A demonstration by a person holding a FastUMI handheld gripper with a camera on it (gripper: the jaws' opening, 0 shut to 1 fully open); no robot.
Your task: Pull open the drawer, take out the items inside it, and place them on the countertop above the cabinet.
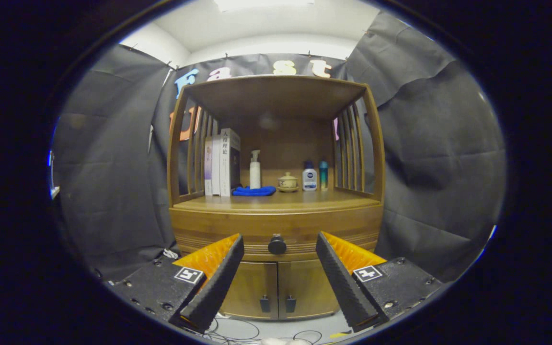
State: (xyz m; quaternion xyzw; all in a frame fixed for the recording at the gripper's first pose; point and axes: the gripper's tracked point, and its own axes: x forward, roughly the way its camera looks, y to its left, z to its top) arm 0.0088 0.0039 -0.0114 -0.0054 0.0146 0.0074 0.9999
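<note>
The wooden cabinet (pixel 276 211) stands against the black cloth wall, straight ahead of the tongs (pixel 280 249), and everything else is placed from it. Its upper part is an open shelf bay with slatted sides and a flat roof; the floor of that bay is the worktop (pixel 300 201). Below the worktop runs the drawer (pixel 218 227), shut flush with the cabinet front. Beneath the drawer are two small doors (pixel 278 290), each with a dark handle near the middle seam.

On the worktop, at the cabinet's left side, a few books (pixel 221 163) stand upright. Just beside them lies a folded blue cloth (pixel 254 190), with a white pump bottle (pixel 255 170) standing behind it. Toward the middle sits a small lidded ceramic pot (pixel 287 182) on a saucer. Right of that stand a white bottle with a dark cap (pixel 309 176) and a slim teal bottle (pixel 323 175), close together.

The drawer's round dark knob (pixel 277 245) sits at the centre of the cabinet front, beyond and between the fingers. The tongs are spread wide, grasping nothing, short of the knob. Cables (pixel 237 330) lie on the floor at the cabinet's foot.
</note>
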